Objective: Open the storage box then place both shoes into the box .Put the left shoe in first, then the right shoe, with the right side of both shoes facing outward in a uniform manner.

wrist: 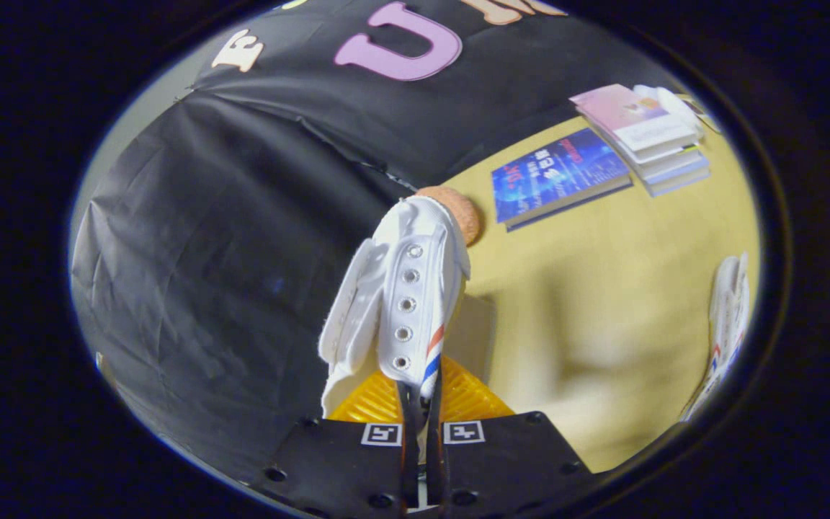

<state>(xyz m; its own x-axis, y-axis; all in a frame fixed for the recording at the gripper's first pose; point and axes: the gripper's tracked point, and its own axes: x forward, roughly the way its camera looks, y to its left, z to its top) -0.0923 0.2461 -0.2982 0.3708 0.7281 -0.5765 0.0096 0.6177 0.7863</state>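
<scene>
Pinching one white shoe, tool lifted over yellow table, second shoe lying apart, several books.

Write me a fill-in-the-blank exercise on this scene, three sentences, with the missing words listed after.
1. The tongs are shut on the upper edge of a white ____, which hangs lifted above the table.
2. A second white shoe lies on the yellow ____, off to the right of the tongs.
3. Beyond the held shoe, a blue book lies beside a ____ of books.

Missing words: shoe; table; stack
</scene>
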